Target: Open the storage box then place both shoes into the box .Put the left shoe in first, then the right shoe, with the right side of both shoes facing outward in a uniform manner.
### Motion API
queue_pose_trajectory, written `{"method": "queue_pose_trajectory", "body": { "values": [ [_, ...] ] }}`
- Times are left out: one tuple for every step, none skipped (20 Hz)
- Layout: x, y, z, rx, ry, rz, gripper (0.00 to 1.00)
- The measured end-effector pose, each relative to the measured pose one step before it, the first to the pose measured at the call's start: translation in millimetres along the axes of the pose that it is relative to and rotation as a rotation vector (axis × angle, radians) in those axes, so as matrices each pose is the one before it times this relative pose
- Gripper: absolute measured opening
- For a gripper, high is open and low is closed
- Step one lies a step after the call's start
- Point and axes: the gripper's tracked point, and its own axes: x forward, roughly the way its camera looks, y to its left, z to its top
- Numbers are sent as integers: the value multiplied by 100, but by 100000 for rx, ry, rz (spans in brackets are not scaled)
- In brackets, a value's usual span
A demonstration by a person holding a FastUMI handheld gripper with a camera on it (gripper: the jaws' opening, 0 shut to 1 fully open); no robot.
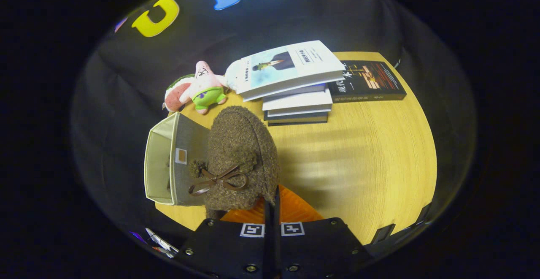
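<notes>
Shoe lifted beside the open box
A fuzzy brown shoe [240, 152] with a bow is hanging above the table, overlapping the open, tipped grey storage box [168, 165].

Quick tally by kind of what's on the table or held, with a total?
Shoes: 1, the shoe, pinched in the hand-held gripper
Boxes: 1, the box, open beside the shoe
Plush toys: 1, the plush
Books: about 5, a stack of roughly 4 plus a black book
Total: about 8
</notes>
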Motion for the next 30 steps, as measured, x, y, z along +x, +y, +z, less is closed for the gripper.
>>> {"method": "queue_pose_trajectory", "body": {
  "values": [
    [122, 1407, 489, -1560, -260, 1004, 0],
    [138, 1555, 295, -1071, -296, 1751, 0],
    [169, 1599, 374, -804, 273, 1789, 0],
    [160, 1532, 354, -262, 169, 1668, 0],
    [273, 1584, 379, -1675, -275, 1262, 0],
    [315, 1326, 595, -2207, -523, 386, 0],
    [446, 1509, 414, -1874, -204, 784, 0],
    [397, 1620, 412, -473, 200, 1514, 0],
    [465, 1607, 349, 563, 171, 1482, 0],
    [493, 1452, 319, 726, 395, 1013, 0],
    [580, 1410, 350, 151, 504, 763, 0],
    [702, 1100, 330, -524, 165, 355, 0],
    [722, 1053, 203, -906, 268, 85, 0],
    [900, 1035, 217, -1335, 356, 42, 0],
    [910, 795, 217, -792, 653, -383, 0],
    [1194, 693, -63, -283, 1045, -713, 0],
    [1183, 430, -183, 618, 2071, -1338, 0],
    [1323, 375, -301, 1088, 2103, -1508, 0],
    [1263, 316, -53, 331, 1164, -1843, 0],
    [1099, 32, -197, 44, 1291, -2642, 0],
    [1094, 5, -286, 58, 1318, -2584, 1],
    [961, 214, -384, 11, 1159, -2388, 1],
    [1044, -105, -206, -180, 836, -2922, 1],
    [952, -361, -239, -517, 848, -3741, 1],
    [746, -299, -369, -103, 926, -3692, 1],
    [784, -221, -158, 6, 540, -2967, 1],
    [571, 142, -354, -29, 486, -1506, 1],
    [651, 117, -443, -579, 1028, -1834, 1],
    [136, -336, -187, -325, 421, -3741, 2],
    [350, -303, 413, -720, -2009, -4059, 1]
  ]
}}
